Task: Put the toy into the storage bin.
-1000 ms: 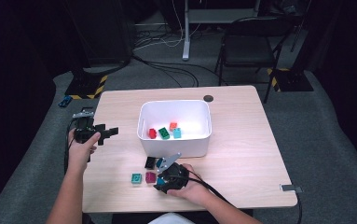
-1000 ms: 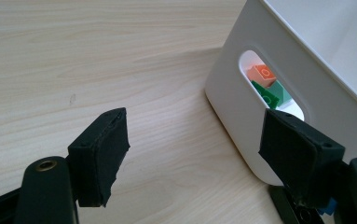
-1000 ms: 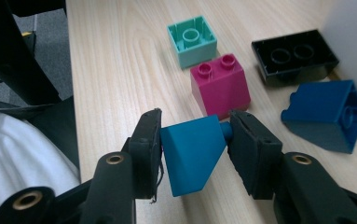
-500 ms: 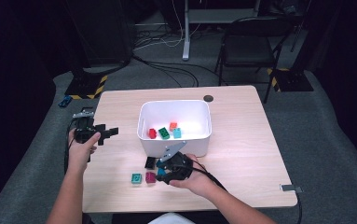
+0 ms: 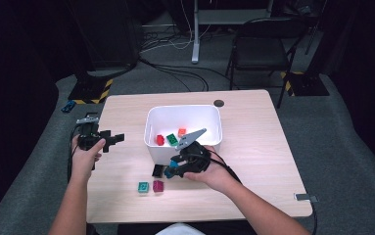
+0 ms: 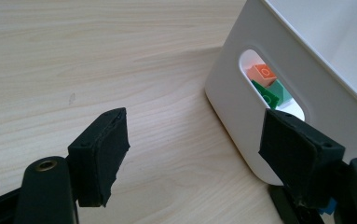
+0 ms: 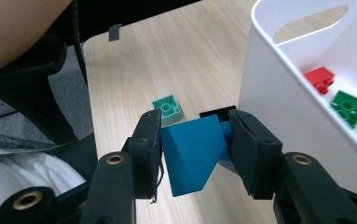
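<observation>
My right gripper (image 7: 195, 130) is shut on a blue sloped brick (image 7: 190, 156) and holds it in the air above the table. In the high view that gripper (image 5: 173, 169) hangs just in front of the white bin (image 5: 185, 106), with the blue brick (image 5: 168, 173) at its tips. Inside the bin lie a red brick (image 5: 160, 139), a green brick (image 5: 172, 139) and an orange brick (image 5: 181, 131). My left gripper (image 5: 114, 138) stands open to the left of the bin with nothing between its fingers. The left gripper view looks past those open jaws at the bin's wall (image 6: 241, 112).
A black brick (image 5: 157, 170), a teal brick (image 5: 143, 187) and a magenta brick (image 5: 158, 185) lie on the wooden table in front of the bin. A dark round mark (image 5: 218, 103) sits near the far edge. A chair (image 5: 258, 49) stands beyond the table.
My right gripper has risen from the table with the blue brick and come closer to the bin's front wall. The left gripper has stayed where it was.
</observation>
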The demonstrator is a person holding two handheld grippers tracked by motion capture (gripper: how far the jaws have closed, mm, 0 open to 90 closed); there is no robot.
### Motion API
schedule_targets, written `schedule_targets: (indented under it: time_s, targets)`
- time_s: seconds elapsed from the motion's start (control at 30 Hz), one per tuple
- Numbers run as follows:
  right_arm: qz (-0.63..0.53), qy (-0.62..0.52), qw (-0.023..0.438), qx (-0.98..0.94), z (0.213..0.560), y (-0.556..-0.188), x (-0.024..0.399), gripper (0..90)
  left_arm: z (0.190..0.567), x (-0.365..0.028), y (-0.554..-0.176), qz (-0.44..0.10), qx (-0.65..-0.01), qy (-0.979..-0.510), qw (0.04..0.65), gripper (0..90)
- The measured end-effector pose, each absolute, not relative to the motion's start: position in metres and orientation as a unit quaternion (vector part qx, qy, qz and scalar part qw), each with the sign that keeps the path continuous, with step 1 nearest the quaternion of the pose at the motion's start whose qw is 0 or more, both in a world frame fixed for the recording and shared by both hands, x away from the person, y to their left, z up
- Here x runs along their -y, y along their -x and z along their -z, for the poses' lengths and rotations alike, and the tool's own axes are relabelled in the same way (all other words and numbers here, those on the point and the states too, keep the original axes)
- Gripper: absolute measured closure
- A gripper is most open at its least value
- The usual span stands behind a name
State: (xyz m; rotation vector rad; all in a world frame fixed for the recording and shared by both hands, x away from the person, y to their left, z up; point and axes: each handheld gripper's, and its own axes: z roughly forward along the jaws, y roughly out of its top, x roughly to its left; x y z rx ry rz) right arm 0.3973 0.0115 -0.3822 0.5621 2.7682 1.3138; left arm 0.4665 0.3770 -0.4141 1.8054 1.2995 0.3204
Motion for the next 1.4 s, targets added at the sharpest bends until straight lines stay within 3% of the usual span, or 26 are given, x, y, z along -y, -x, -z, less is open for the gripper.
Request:
schedule_targets:
  time_s: [0.87, 1.4]
  targets:
    - [-0.447, -0.202, 0.062, -0.869, 0.327, -0.436, 0.002, 55.0, 0.414, -0.377, -0.467, -0.129, -0.521, -0.724, 0.433, 23.4]
    - [-0.444, -0.221, 0.079, -0.865, 0.319, -0.478, -0.014, 55.0, 0.414, -0.378, -0.467, -0.128, -0.522, -0.722, 0.436, 23.4]
